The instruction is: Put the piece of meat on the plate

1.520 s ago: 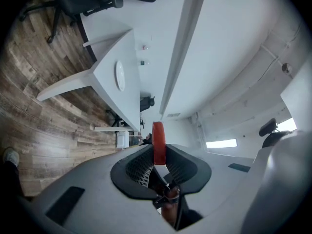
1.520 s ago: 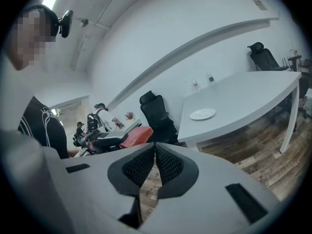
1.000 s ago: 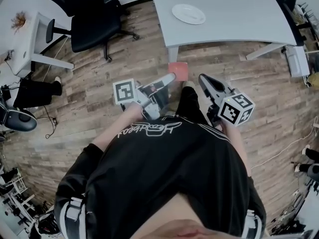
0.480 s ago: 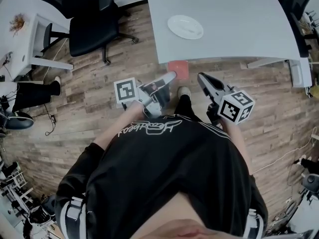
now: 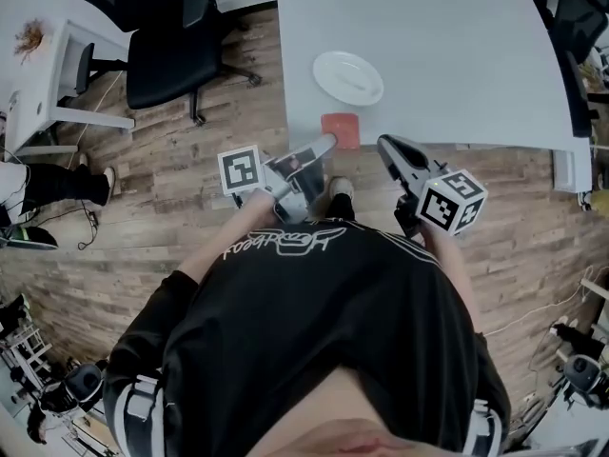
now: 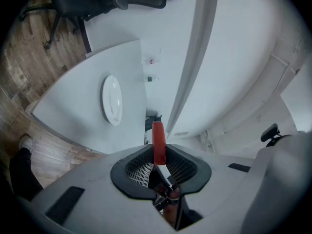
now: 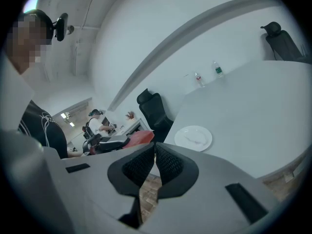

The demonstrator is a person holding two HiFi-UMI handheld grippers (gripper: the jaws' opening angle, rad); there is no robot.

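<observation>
Meat (image 6: pixel 158 141) is clamped between fingers (image 6: pixel 138 165) of the left gripper (image 5: pixel 328 144).

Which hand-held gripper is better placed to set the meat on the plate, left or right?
Left. The left hand-held gripper is shut on the piece of meat, by the near edge of the table, just short of the white plate. The right hand-held gripper is shut and empty.

The piece of meat (image 5: pixel 341 129) is red, the plate (image 5: pixel 348 77) white, the table (image 5: pixel 428 27) pale grey, the floor (image 5: pixel 190 227) brown wood-grain planks, the chair (image 5: pixel 162 60) black, the shirt (image 5: pixel 314 331) black with white lettering
</observation>
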